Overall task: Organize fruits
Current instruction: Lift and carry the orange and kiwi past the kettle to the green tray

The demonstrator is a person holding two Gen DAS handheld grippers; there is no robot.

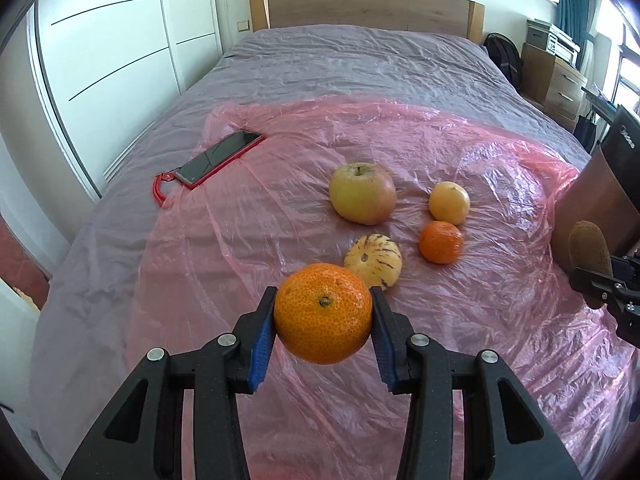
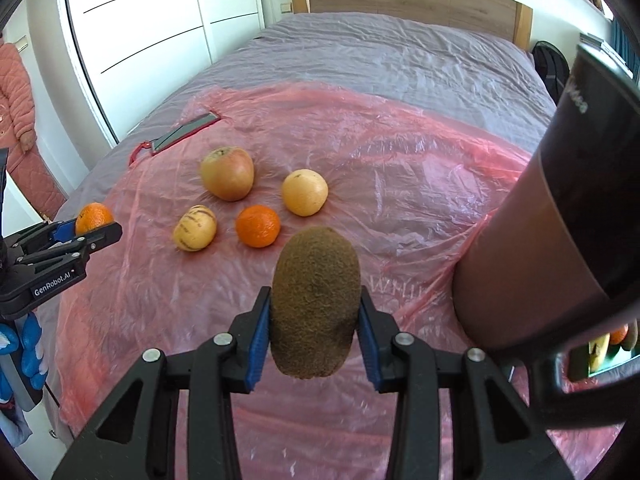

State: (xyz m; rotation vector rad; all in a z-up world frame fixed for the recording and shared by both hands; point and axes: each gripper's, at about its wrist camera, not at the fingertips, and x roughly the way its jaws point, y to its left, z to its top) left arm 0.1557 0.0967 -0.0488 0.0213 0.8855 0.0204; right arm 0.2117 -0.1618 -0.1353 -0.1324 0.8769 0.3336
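My left gripper (image 1: 323, 304) is shut on a large orange (image 1: 322, 313) and holds it above the pink plastic sheet (image 1: 248, 240); it also shows in the right wrist view (image 2: 94, 229). My right gripper (image 2: 316, 308) is shut on a brown kiwi (image 2: 316, 304), which shows at the right edge of the left wrist view (image 1: 590, 246). On the sheet lie an apple (image 1: 362, 193), a pale yellow citrus (image 1: 449, 202), a small mandarin (image 1: 441, 241) and a striped yellow melon-like fruit (image 1: 374, 260).
A red phone (image 1: 218, 157) with a red strap lies on the sheet's far left. A tall dark cylindrical container (image 2: 560, 208) stands at the right on the bed. A wardrobe (image 1: 112, 48) is left, the headboard (image 1: 360, 4) behind.
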